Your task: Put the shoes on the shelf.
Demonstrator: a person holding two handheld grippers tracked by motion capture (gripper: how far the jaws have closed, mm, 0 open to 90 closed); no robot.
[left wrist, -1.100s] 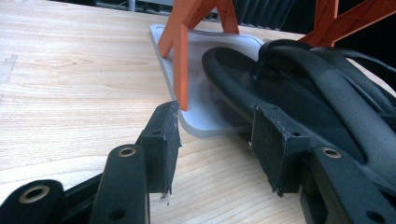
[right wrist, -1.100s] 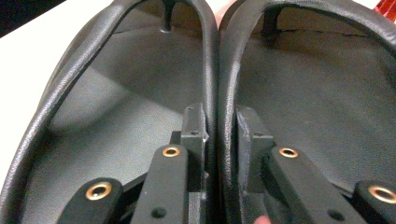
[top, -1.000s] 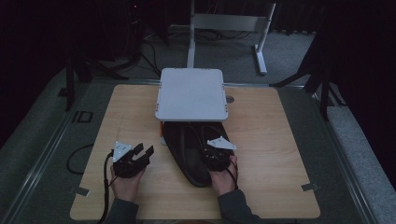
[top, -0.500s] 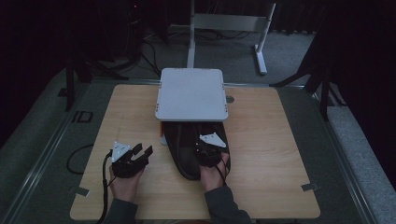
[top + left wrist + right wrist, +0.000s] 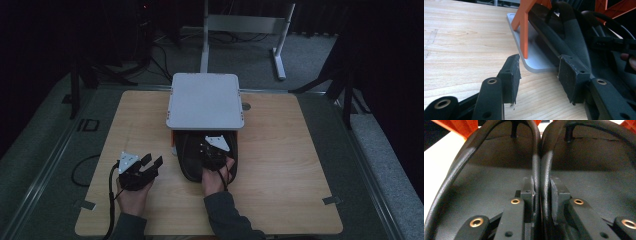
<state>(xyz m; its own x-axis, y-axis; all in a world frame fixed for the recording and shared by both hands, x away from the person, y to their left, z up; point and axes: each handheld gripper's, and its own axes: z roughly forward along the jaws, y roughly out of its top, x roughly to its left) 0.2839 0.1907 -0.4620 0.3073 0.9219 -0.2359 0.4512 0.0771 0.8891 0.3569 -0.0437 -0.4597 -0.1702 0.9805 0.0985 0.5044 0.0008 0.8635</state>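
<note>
The right gripper [image 5: 214, 151] was clamped on the 2 inner straps [image 5: 539, 170] of a pair of black flip-flops [image 5: 187, 165], toes already under the white shelf [image 5: 205, 100] ahead of it. The left gripper [image 5: 151, 163] sat half open and empty on the table [image 5: 300, 165]. By my reading, most was done: only final sliding and release remained.

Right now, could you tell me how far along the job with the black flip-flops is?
Done: the right gripper is shut on the inner straps of both black flip-flops. In hand: their toes lie under the white-topped rack with orange legs, heels out on the wooden table. Left: probably sliding them fully under. The left gripper waits open.
</note>
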